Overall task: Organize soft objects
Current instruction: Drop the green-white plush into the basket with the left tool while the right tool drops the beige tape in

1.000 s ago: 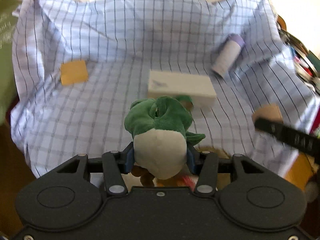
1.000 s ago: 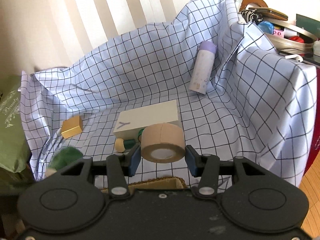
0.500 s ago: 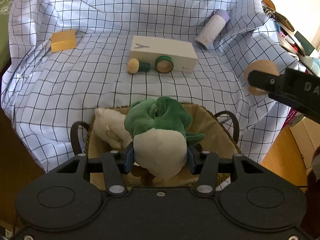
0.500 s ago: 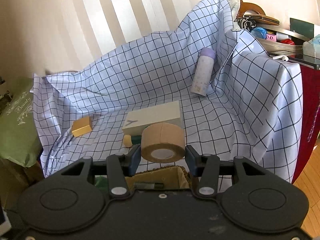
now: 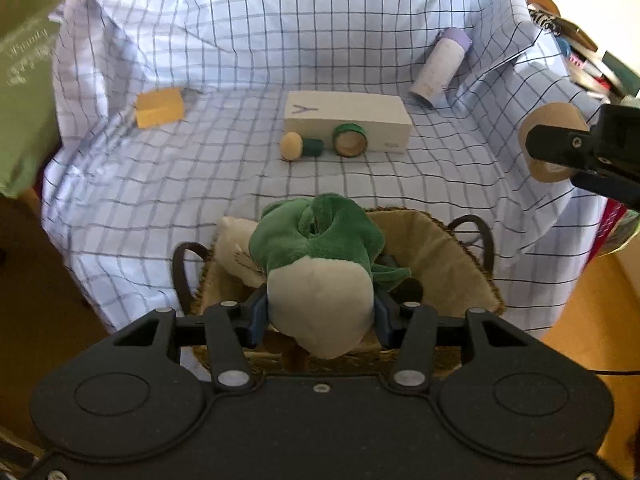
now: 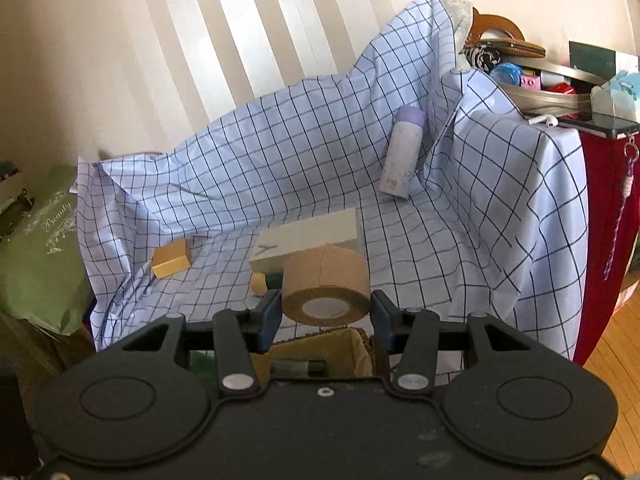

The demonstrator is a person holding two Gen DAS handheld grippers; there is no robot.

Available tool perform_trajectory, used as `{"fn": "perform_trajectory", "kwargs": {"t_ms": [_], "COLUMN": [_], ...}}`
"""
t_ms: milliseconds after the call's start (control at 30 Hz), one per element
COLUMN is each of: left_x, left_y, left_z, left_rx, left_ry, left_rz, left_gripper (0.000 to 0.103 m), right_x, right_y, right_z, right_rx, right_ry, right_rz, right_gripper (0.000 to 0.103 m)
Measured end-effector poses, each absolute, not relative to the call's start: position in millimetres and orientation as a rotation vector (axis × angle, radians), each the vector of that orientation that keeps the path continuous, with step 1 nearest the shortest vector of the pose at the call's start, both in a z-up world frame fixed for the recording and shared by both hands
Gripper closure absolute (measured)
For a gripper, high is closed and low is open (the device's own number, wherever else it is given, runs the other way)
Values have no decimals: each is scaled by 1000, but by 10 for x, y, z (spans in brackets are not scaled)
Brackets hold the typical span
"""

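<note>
My left gripper (image 5: 320, 316) is shut on a green and cream plush toy (image 5: 320, 264) and holds it over a woven basket (image 5: 436, 256) with dark handles. A cream soft toy (image 5: 236, 256) lies inside the basket at the left. My right gripper (image 6: 325, 312) is shut on a roll of tan tape (image 6: 325, 284), held above the basket (image 6: 340, 346). The right gripper and its tape (image 5: 550, 148) also show at the right edge of the left wrist view.
On the blue checked cloth (image 5: 200, 184) lie a white box (image 5: 348, 120), a green-rimmed roll (image 5: 350, 141), a small mushroom-shaped piece (image 5: 300, 147), a yellow sponge (image 5: 159, 109) and a white bottle with a purple cap (image 5: 440, 66). A cluttered shelf (image 6: 560, 88) stands at right.
My left gripper drew back and lifted with the plush toy, so the basket came into view beneath it. My right gripper rose with the tape roll still held.
</note>
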State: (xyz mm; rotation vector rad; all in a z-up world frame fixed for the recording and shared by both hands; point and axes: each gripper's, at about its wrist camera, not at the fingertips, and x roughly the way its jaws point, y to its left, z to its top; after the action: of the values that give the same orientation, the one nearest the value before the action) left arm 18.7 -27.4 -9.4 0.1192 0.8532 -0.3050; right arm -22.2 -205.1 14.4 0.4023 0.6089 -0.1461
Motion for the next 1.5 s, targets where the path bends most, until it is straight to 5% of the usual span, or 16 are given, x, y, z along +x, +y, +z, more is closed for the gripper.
{"fn": "perform_trajectory", "kwargs": {"t_ms": [533, 700, 900, 1367, 1500], "left_x": [195, 152, 148, 210, 210], "left_y": [-258, -251, -177, 54, 73], "left_z": [-173, -108, -29, -123, -127], "left_rx": [151, 156, 143, 85, 81], "left_ry": [852, 810, 768, 799, 800], "left_rz": [-251, -230, -185, -98, -94], "left_gripper": [52, 36, 28, 28, 27], "right_x": [-211, -213, -207, -183, -182], "right_y": [-2019, -2018, -2023, -1824, -1769], "right_z": [41, 40, 5, -97, -117], "right_rx": [387, 388, 385, 323, 310], "right_ry": [654, 655, 667, 728, 735], "right_rz": [-154, -154, -148, -64, -35], "right_gripper": [55, 55, 55, 55, 48]}}
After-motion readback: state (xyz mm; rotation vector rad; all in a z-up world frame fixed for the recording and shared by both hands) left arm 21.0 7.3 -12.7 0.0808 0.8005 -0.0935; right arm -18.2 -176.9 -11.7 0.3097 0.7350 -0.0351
